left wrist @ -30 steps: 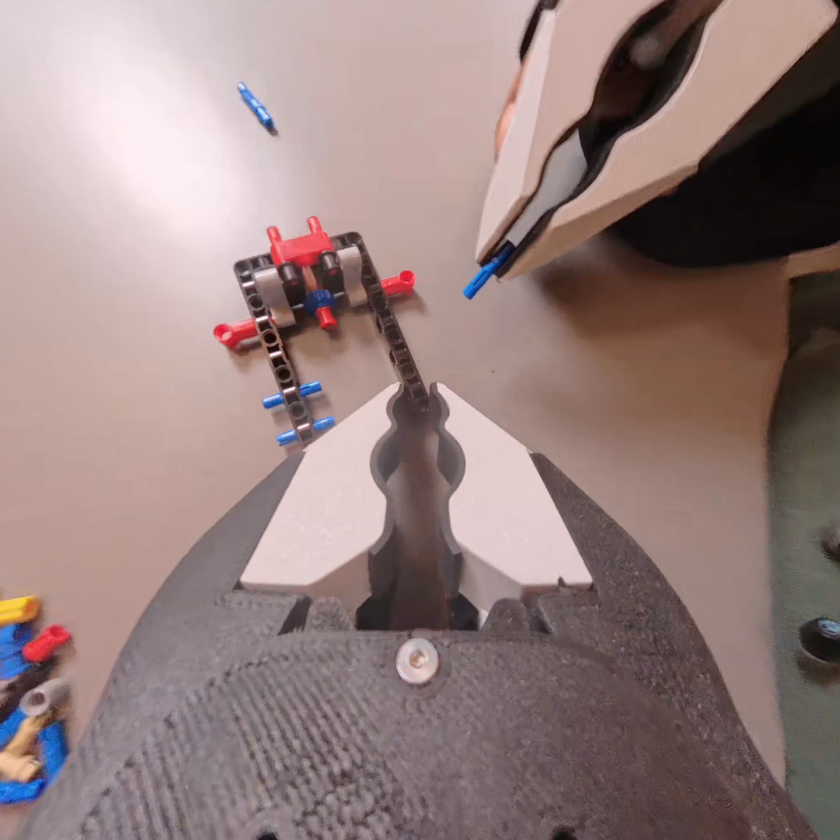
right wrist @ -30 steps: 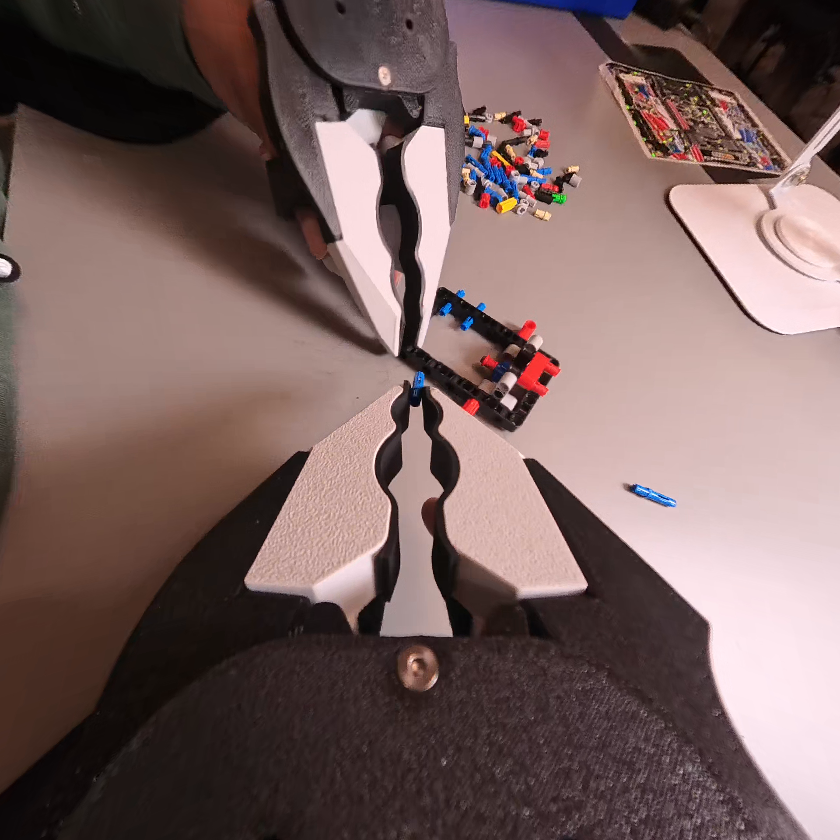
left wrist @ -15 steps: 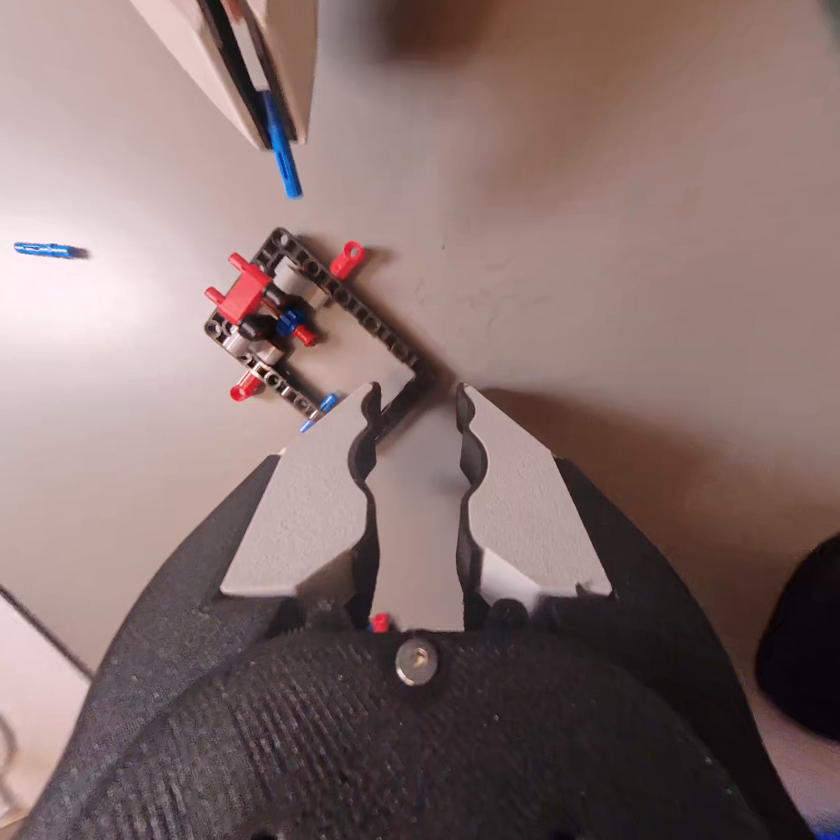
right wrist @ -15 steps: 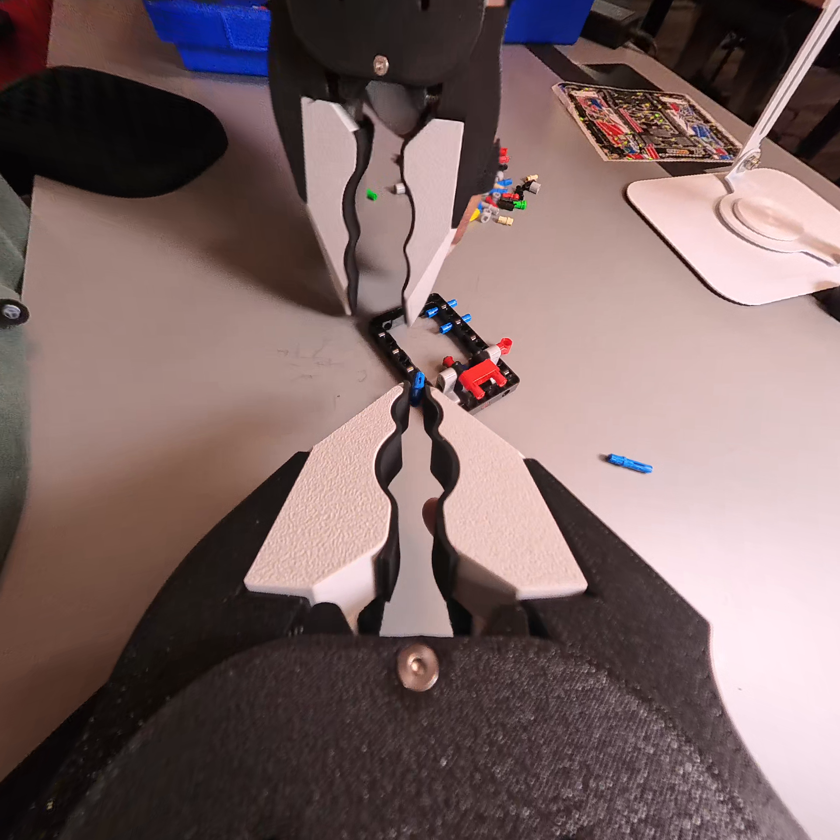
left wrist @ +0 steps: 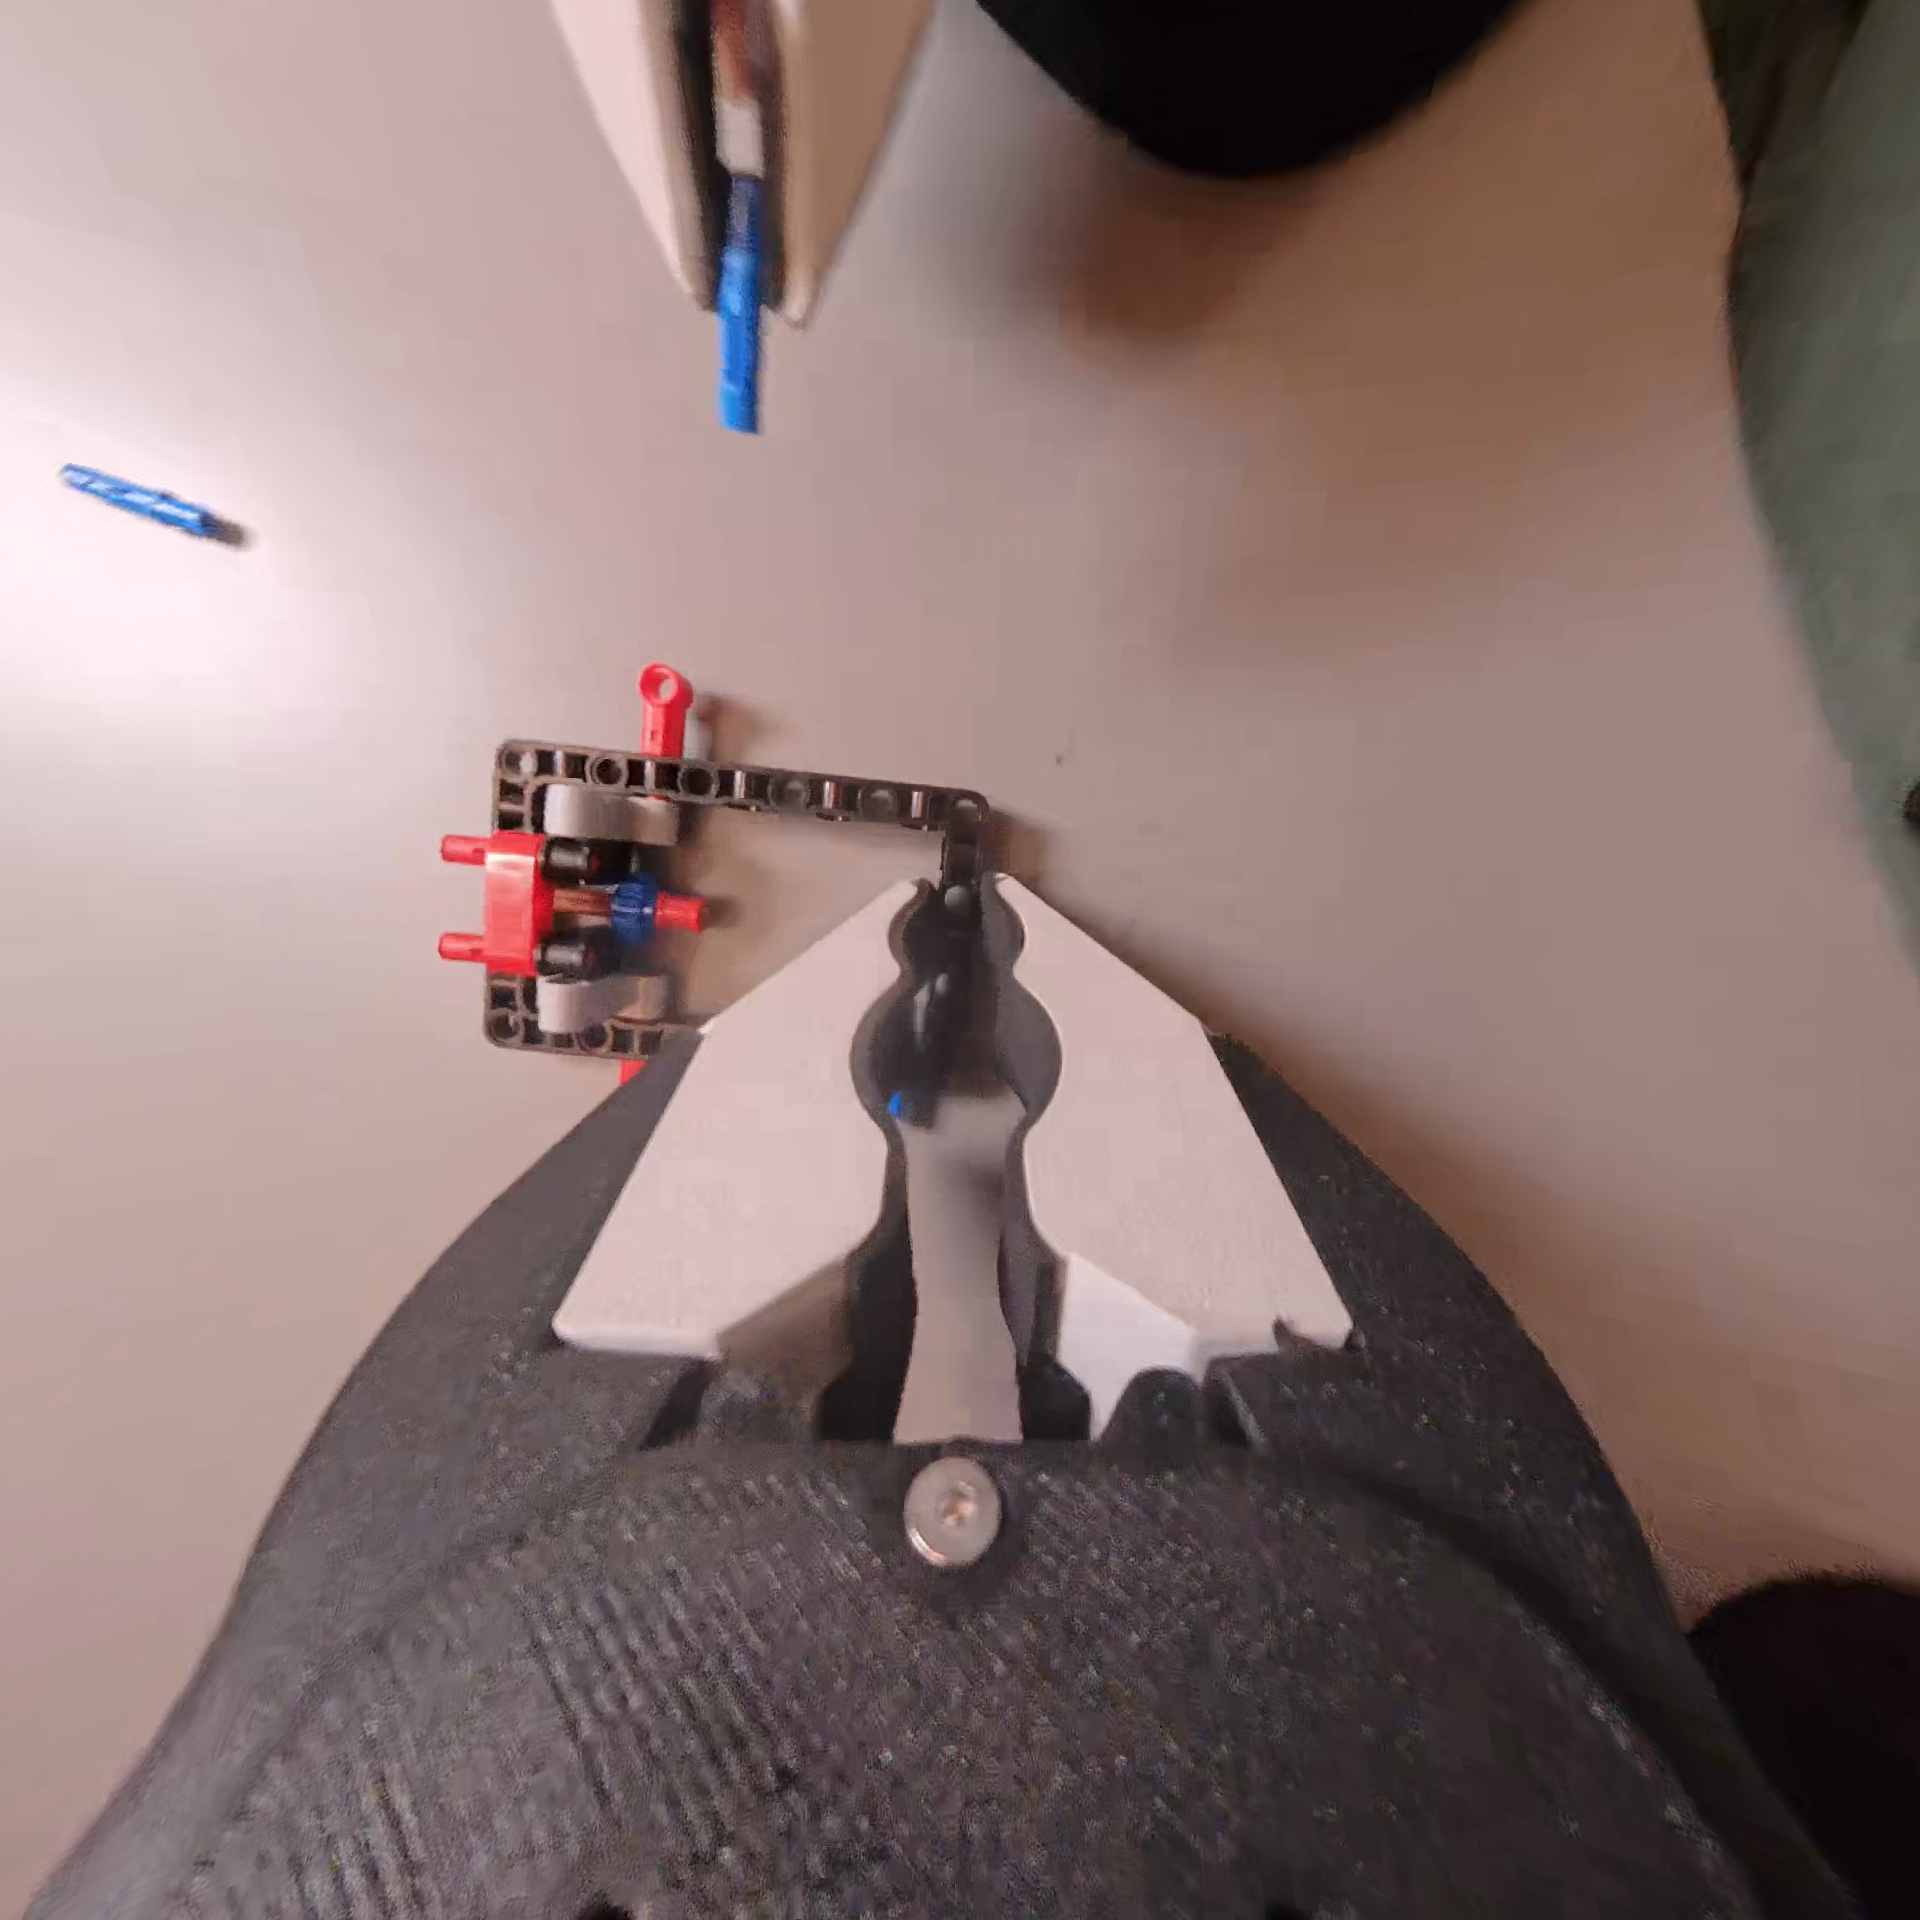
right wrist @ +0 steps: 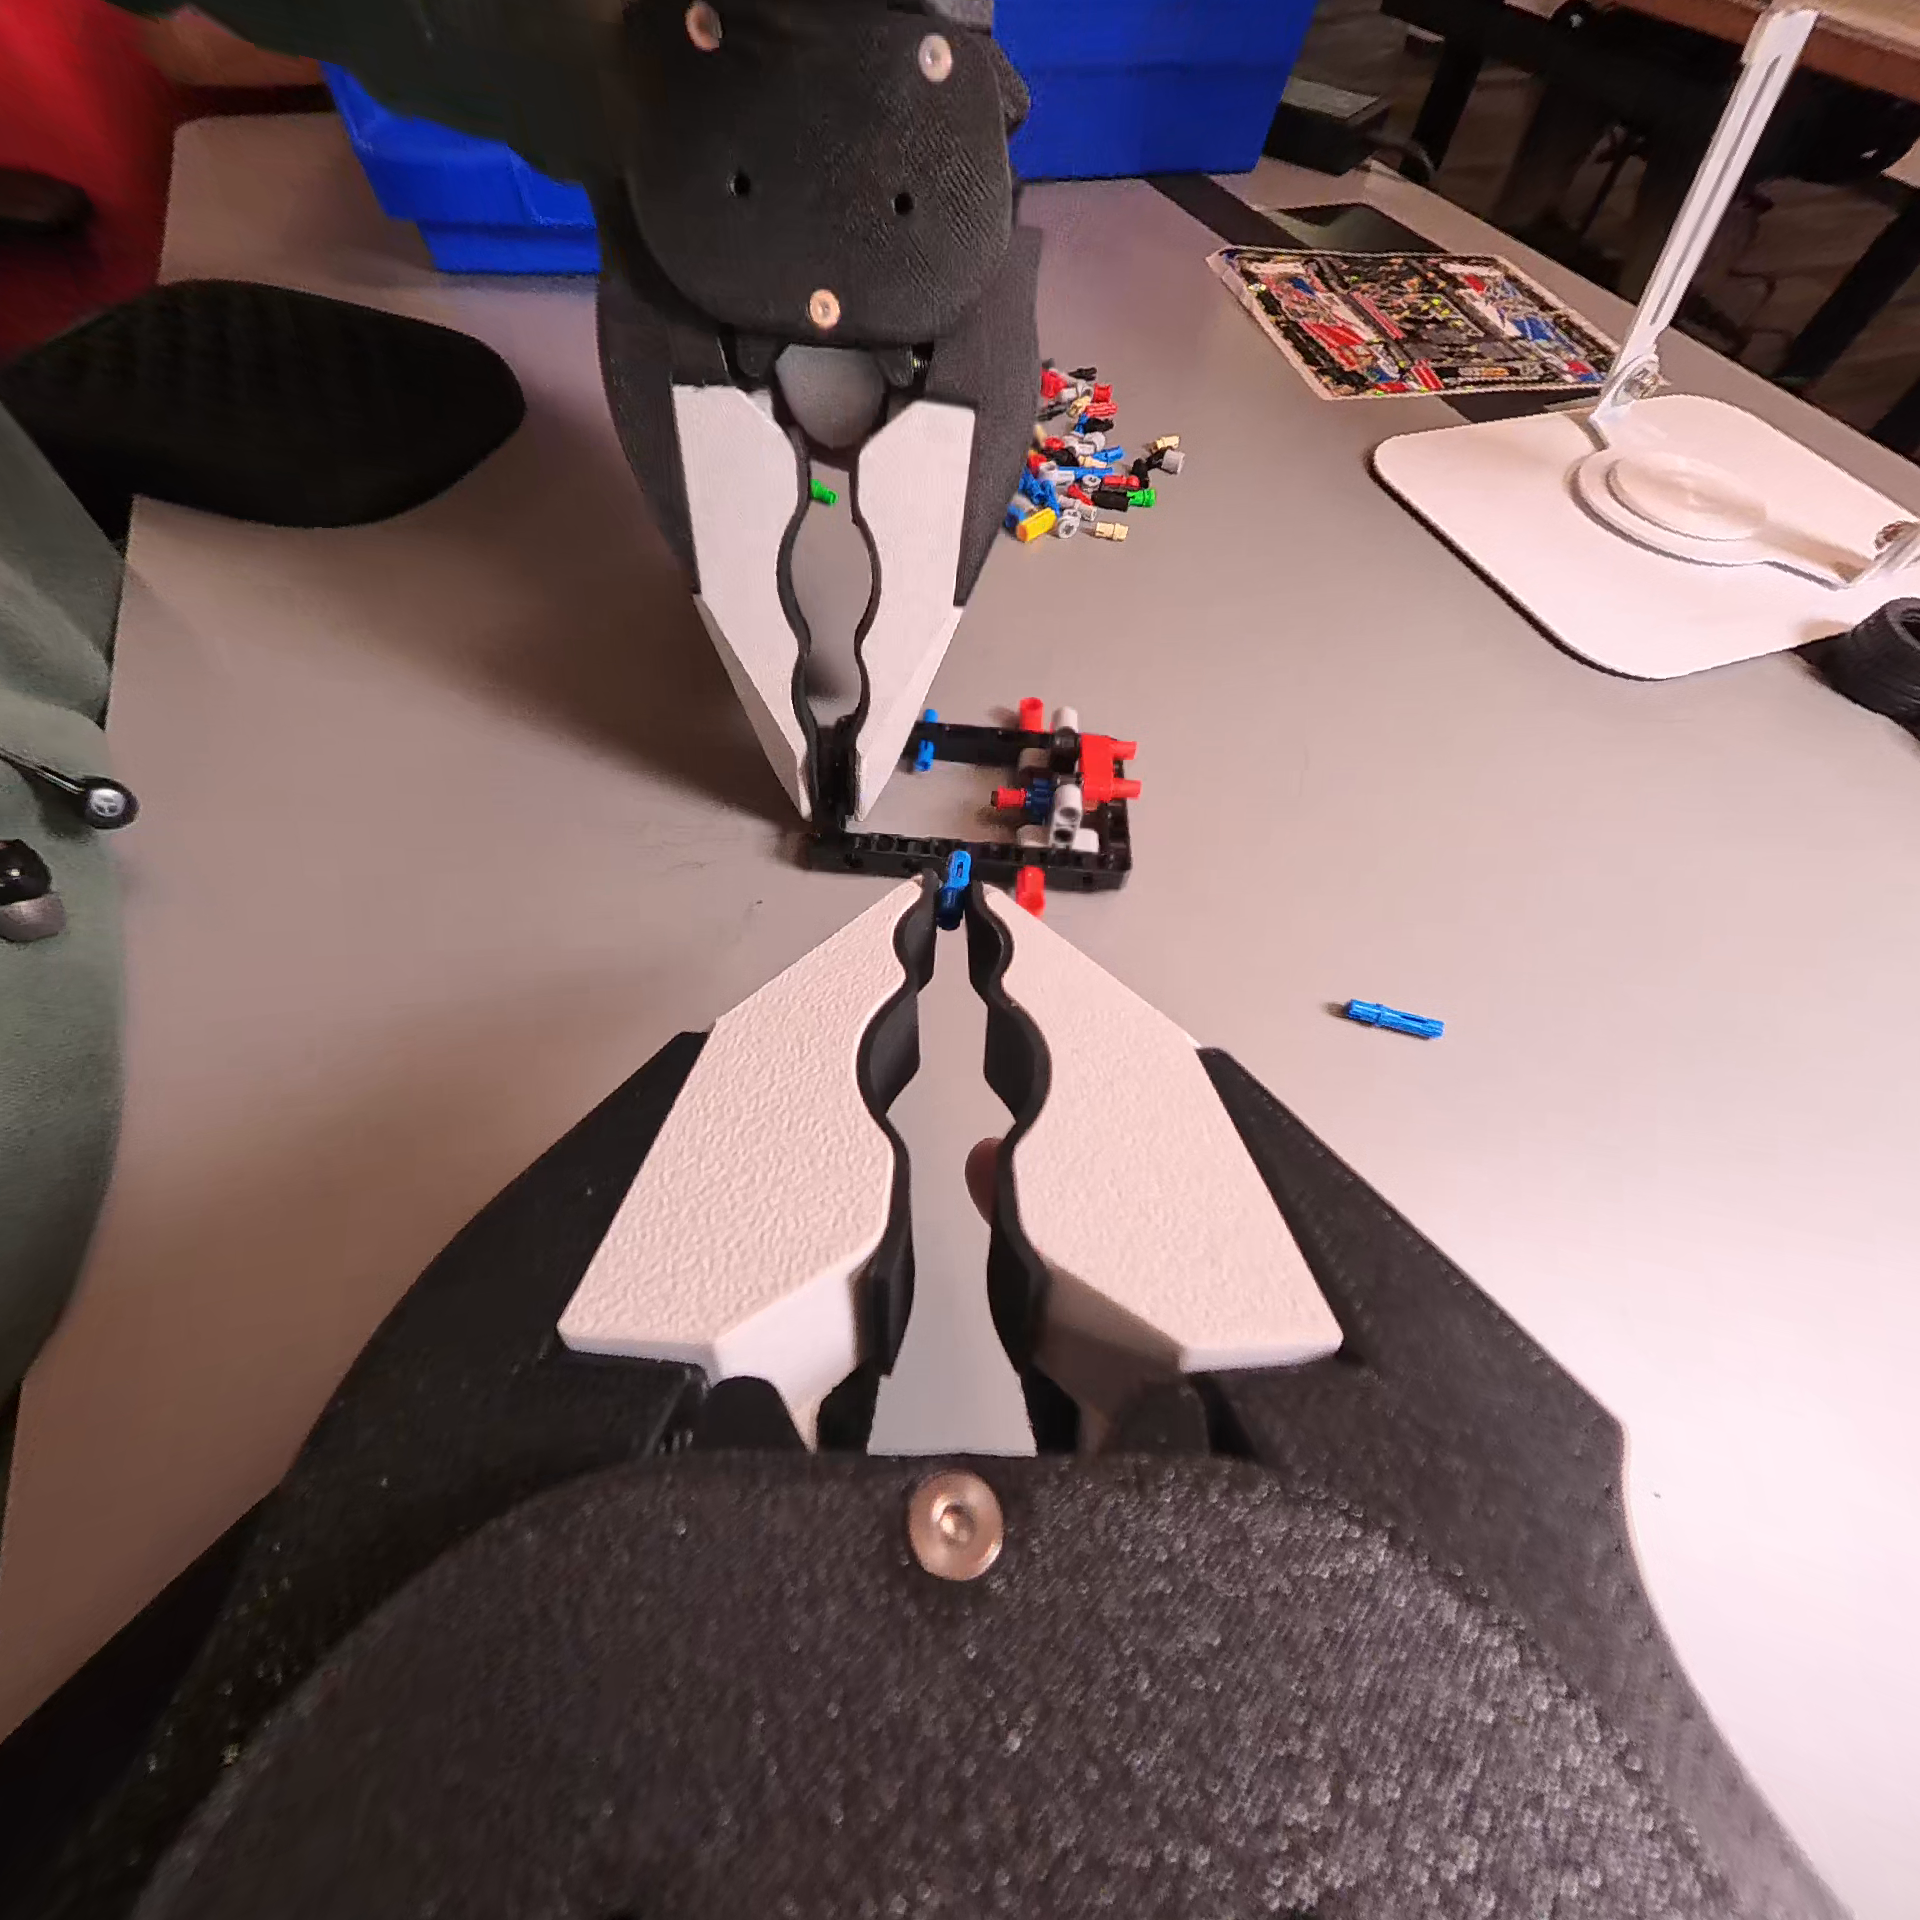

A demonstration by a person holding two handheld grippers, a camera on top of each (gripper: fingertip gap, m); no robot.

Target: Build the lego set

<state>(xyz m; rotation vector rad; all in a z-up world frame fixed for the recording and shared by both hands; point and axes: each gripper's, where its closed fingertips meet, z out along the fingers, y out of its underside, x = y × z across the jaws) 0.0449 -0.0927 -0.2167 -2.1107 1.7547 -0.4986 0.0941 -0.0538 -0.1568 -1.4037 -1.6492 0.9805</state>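
My left gripper clamps the black frame by its short end, flat on the table. My right gripper pinches a blue pin near the frame's beam. Both look light, stiff and slippery.

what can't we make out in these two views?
- Left wrist view: near side of the frame, hidden by the left gripper.
- Left wrist view: right gripper, cut off at top edge.
- Right wrist view: pin tip and frame hole, too small to tell whether aligned.
- Parts pile: partly behind left gripper.
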